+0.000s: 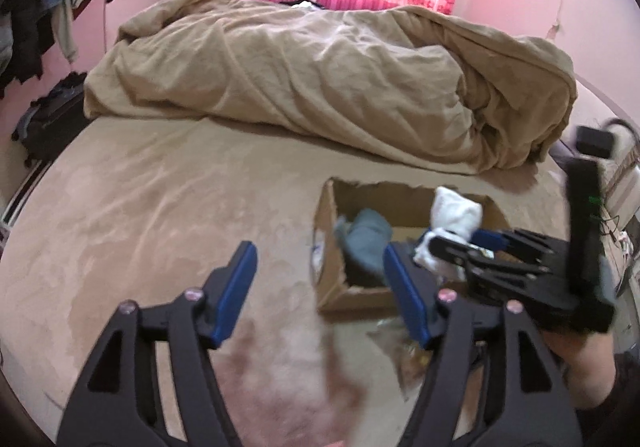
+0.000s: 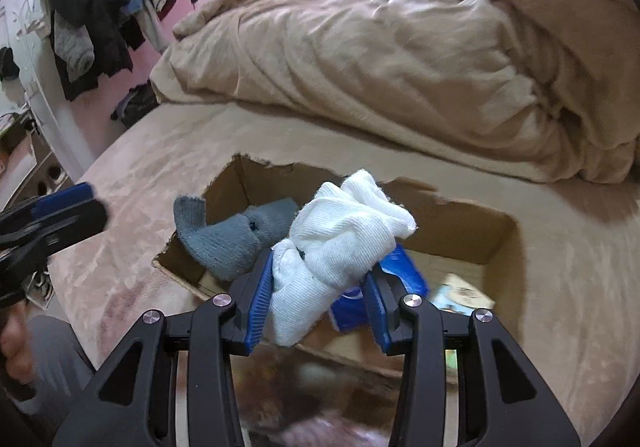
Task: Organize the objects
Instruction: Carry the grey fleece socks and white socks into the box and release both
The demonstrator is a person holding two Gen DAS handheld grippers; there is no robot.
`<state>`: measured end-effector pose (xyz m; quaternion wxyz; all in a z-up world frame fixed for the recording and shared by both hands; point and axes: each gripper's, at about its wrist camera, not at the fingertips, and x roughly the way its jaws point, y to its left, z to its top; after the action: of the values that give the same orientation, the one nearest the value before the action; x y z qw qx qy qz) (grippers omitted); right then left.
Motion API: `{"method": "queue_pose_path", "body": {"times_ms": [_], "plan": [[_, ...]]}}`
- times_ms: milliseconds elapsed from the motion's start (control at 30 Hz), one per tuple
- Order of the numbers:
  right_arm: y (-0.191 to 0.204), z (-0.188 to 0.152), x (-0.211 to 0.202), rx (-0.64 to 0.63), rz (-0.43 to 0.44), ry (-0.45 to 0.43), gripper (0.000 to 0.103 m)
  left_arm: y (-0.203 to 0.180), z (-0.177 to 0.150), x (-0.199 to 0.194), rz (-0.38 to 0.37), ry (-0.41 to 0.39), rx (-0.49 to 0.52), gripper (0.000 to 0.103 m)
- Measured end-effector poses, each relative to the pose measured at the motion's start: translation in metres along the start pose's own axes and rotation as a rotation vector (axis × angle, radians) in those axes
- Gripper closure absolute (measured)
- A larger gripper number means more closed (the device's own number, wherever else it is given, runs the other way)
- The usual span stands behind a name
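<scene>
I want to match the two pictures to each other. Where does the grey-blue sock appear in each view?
Left wrist view: the grey-blue sock lies right of centre, in the left part of the cardboard box.
Right wrist view: it is left of centre, draped over the box's left wall, beside the white sock in the right gripper.
Shared landmark: the box's torn far edge.

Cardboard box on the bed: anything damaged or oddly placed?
Yes. The cardboard box has a ragged, torn top edge along its far wall, and a grey sock lies draped over its left wall, half out.
</scene>
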<state>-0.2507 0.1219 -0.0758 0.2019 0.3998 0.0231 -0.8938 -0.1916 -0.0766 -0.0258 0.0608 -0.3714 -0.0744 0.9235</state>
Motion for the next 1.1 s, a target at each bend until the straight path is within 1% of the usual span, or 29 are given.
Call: {"method": "queue_pose_path", "body": {"times_ms": [67, 133, 200, 267, 300, 433, 500, 600, 700, 833, 900, 1100], "plan": [[0.005, 0.0, 0.018, -0.007, -0.026, 0.043, 0.058, 0.009, -0.008, -0.003, 0.002, 0.008, -0.021, 0.031], [0.007, -0.001, 0.033, 0.0, -0.026, 0.09, 0.058, 0.016, -0.016, -0.006, 0.009, 0.016, -0.037, 0.03], [0.008, -0.004, 0.046, 0.014, -0.028, 0.119, 0.056, 0.02, -0.022, -0.009, 0.006, 0.023, -0.053, 0.029], [0.01, -0.003, 0.049, 0.013, -0.038, 0.12, 0.054, 0.022, -0.027, -0.014, 0.007, 0.024, -0.056, 0.029], [0.011, -0.002, 0.048, 0.011, -0.048, 0.118, 0.051, 0.022, -0.028, -0.016, 0.007, 0.023, -0.057, 0.029], [0.013, -0.001, 0.037, -0.008, -0.064, 0.107, 0.045, 0.019, -0.031, -0.027, 0.004, 0.016, -0.064, 0.028], [0.012, -0.001, 0.027, -0.015, -0.076, 0.093, 0.037, 0.015, -0.032, -0.035, 0.003, 0.009, -0.062, 0.028], [0.012, -0.003, 0.008, -0.017, -0.089, 0.069, 0.032, 0.006, -0.033, -0.048, -0.003, -0.004, -0.053, 0.026], [0.012, -0.006, -0.018, -0.018, -0.089, 0.035, 0.029, -0.003, -0.033, -0.063, -0.012, -0.022, -0.064, 0.023], [0.008, -0.012, -0.056, 0.002, -0.1, -0.008, 0.028, -0.017, -0.035, -0.078, -0.013, -0.035, -0.05, 0.022], [0.006, -0.016, -0.079, 0.009, -0.107, -0.033, 0.028, -0.024, -0.037, -0.085, -0.002, -0.042, -0.039, 0.022], [-0.001, -0.03, -0.136, 0.038, -0.121, -0.092, 0.028, -0.037, -0.044, -0.11, 0.006, -0.063, -0.038, 0.022]]}}
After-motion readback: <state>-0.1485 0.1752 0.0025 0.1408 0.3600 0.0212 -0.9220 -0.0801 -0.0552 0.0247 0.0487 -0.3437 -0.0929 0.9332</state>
